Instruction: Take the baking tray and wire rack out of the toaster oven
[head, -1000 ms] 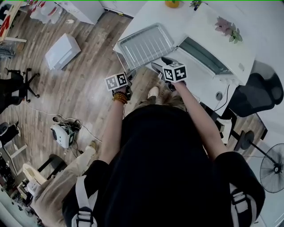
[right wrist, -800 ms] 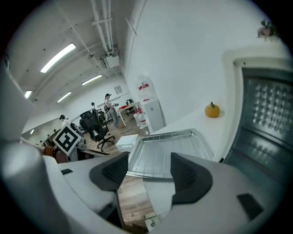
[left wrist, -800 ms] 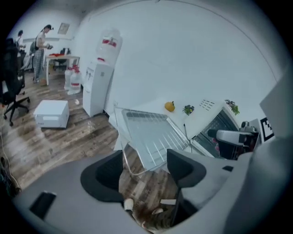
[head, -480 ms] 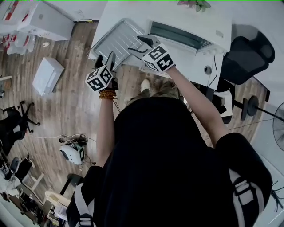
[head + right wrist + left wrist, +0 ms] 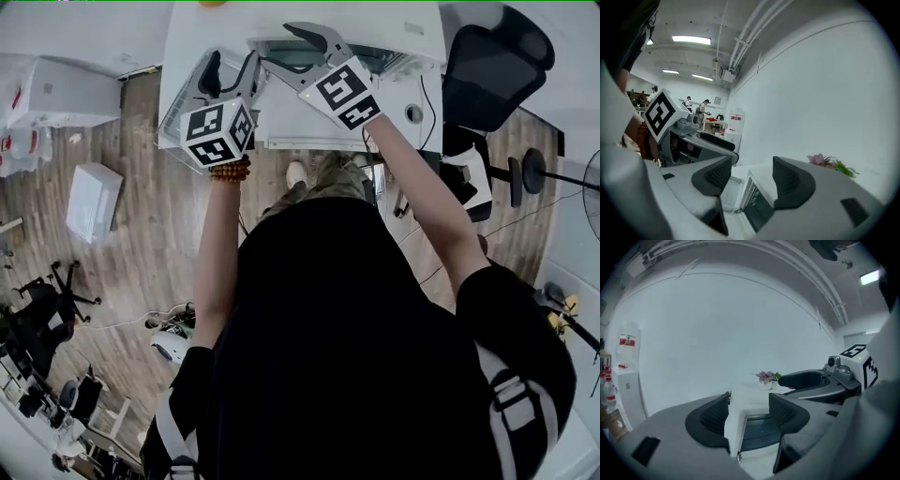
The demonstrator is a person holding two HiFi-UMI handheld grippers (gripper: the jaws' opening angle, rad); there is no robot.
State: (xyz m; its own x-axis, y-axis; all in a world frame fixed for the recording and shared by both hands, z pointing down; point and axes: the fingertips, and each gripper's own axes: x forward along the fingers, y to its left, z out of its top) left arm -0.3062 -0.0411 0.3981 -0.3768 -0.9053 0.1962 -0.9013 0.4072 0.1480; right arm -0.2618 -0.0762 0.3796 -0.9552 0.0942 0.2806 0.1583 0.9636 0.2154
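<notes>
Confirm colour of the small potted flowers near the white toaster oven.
Pink-purple small potted flowers with green leaves; best seen in the left gripper view.

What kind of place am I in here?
Probably an office-style lab or workshop: black swivel office chair, white boxes on the wood-plank floor, and people working under ceiling strip lights.

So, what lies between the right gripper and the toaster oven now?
Nothing: in the right gripper view the right gripper has its jaws apart and empty, and the toaster oven shows through the gap with only air before it.
</notes>
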